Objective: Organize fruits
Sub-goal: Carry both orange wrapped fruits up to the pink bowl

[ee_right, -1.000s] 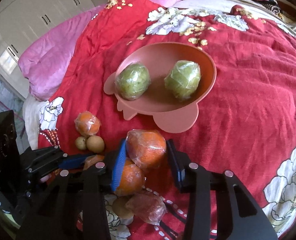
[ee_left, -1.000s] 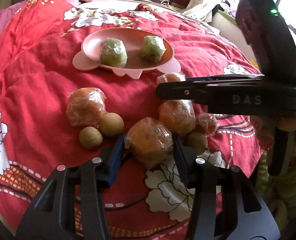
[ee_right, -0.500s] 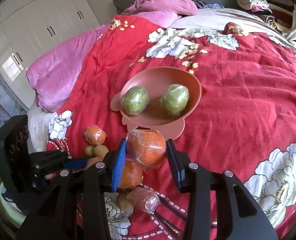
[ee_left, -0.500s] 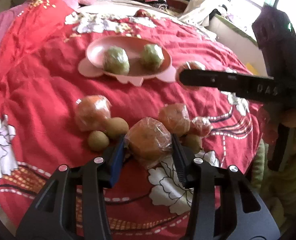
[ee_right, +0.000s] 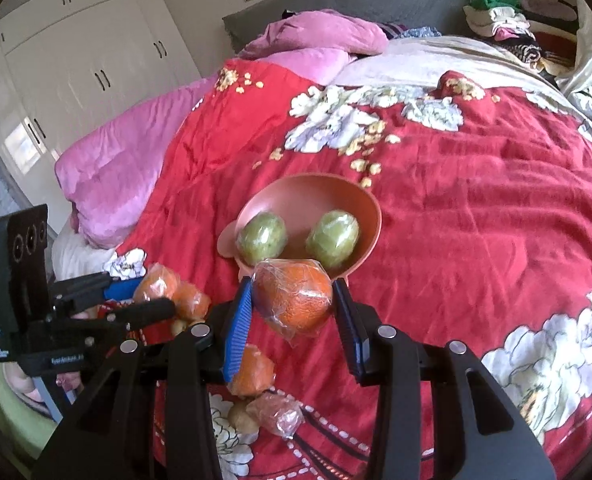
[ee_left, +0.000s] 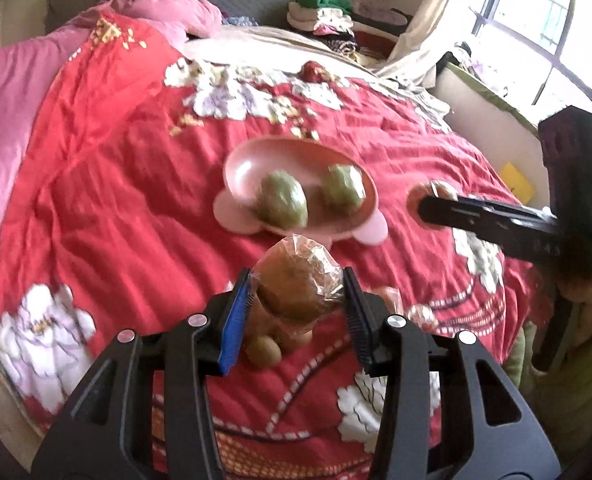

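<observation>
Right wrist view, right gripper (ee_right: 294,306) clamping wrapped orange (ee_right: 294,300), left gripper (ee_left: 297,294) clamping another orange (ee_left: 299,284), pink bowl (ee_right: 359,200) just beyond.

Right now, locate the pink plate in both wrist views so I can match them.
Left wrist: pink plate sits mid-frame, just beyond the left claw.
Right wrist: pink plate sits center, directly behind the right claw.
Shared landmark: two wrapped green fruits on it.
</observation>
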### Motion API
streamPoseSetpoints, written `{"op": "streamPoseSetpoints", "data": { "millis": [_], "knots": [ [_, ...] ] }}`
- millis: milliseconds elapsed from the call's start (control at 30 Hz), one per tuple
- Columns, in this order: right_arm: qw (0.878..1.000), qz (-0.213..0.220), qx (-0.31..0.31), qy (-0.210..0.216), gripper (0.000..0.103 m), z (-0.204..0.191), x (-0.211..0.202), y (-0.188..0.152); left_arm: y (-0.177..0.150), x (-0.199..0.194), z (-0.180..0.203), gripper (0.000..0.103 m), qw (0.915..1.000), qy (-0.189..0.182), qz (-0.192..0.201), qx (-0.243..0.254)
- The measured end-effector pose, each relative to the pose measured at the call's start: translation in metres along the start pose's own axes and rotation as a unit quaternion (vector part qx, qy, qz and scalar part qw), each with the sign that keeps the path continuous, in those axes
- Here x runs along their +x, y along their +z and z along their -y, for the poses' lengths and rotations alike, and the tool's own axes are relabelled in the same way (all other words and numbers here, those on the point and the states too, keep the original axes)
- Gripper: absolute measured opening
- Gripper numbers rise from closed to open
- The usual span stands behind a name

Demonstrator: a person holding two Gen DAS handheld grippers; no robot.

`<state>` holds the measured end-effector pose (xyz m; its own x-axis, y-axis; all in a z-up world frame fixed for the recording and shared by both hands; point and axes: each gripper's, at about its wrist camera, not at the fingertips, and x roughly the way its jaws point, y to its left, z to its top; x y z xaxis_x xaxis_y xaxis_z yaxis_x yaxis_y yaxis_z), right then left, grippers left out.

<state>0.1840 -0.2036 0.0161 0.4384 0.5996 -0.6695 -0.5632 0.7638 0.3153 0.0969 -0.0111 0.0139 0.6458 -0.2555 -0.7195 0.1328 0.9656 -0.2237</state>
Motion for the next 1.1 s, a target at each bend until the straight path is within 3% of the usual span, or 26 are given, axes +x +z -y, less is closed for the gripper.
{"op": "streamPoseSetpoints", "data": {
  "millis": [500,867,1100],
  "knots": [
    [1.0,0.016,-0.003,-0.012,0.039,0.009,-0.002,0.029,0.05,0.016,-0.014,0.036,0.9998,0.004,0.019,-0.004],
    [1.0,0.021,-0.011,-0.015,0.039,0.012,0.007,0.049,0.071,0.042,-0.018,0.036,0.9998,-0.014,0.003,-0.011],
    [1.0,0.019,-0.016,-0.013,0.039,0.012,0.016,0.061,0.075,0.055,-0.022,0.036,0.9999,-0.005,-0.006,-0.007]
  ]
}}
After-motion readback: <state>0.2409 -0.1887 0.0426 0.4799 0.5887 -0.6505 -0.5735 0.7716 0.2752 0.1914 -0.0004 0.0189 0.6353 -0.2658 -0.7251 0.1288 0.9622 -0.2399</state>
